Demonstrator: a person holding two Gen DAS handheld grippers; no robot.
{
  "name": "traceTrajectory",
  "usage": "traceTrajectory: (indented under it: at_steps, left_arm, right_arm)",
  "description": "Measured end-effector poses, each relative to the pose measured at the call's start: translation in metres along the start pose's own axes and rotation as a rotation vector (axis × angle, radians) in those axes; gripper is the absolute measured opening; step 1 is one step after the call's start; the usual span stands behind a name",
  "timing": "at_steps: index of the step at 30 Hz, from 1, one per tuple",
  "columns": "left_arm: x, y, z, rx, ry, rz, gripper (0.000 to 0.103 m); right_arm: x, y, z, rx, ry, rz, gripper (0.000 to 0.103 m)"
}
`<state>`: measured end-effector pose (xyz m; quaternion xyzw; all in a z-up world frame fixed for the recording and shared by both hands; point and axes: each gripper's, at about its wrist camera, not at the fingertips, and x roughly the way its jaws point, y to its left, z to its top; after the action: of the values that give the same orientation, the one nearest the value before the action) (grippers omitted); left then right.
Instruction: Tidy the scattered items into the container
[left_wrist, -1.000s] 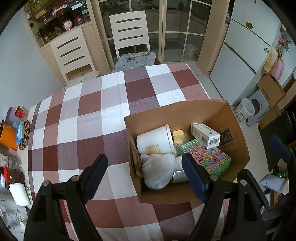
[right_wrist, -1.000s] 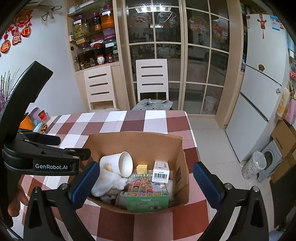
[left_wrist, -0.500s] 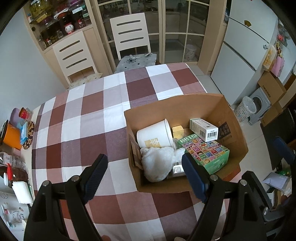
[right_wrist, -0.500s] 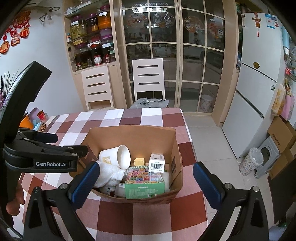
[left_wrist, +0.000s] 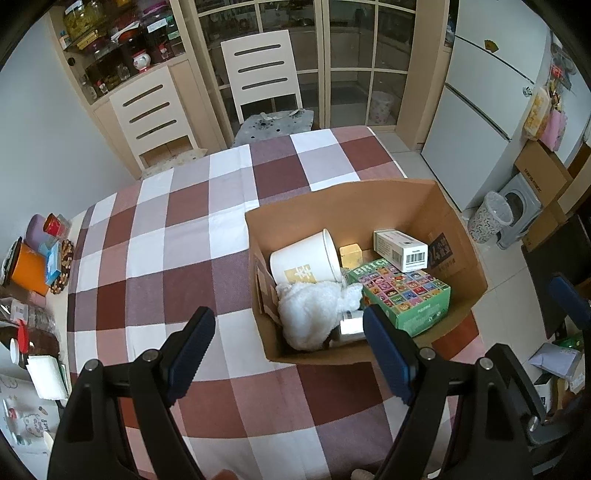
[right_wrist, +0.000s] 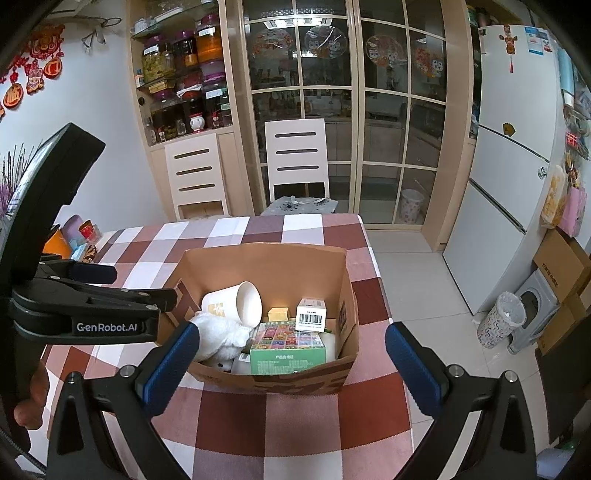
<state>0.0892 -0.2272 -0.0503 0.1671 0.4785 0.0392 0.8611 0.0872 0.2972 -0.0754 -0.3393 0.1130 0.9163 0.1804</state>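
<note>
Left wrist view showed the left gripper (left_wrist: 288, 350) held above the checked bench (left_wrist: 155, 258), its blue-padded jaws standing wide apart with nothing between them. Just beyond its right finger sat the cardboard box (left_wrist: 454, 236), open at the top, near the bench's right edge. Inside lay a white paper cup (left_wrist: 304, 258) on its side, a fluffy white cloth (left_wrist: 310, 314) in front of it, a green patterned box (left_wrist: 404, 295), a small white carton with a barcode (left_wrist: 400, 249) resting partly on the green box, and a small yellow block (left_wrist: 351, 254) behind. From the right wrist view, the right gripper (right_wrist: 291, 363) also stood wide open and empty, framing the near side of the box, with the left gripper's black body at the left.
</note>
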Motion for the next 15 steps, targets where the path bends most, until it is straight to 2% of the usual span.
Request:
traceTrajectory:
  at_steps: [10, 15]
  left_arm:
    - [-0.007, -0.009, -0.007, -0.010, -0.015, 0.002, 0.086]
    - [-0.010, -0.011, -0.009, -0.017, -0.020, -0.020, 0.088]
  right_arm:
    - [-0.006, -0.008, -0.006, 0.008, 0.008, -0.016, 0.103]
    - [-0.008, -0.012, -0.009, 0.011, 0.013, -0.018, 0.103]
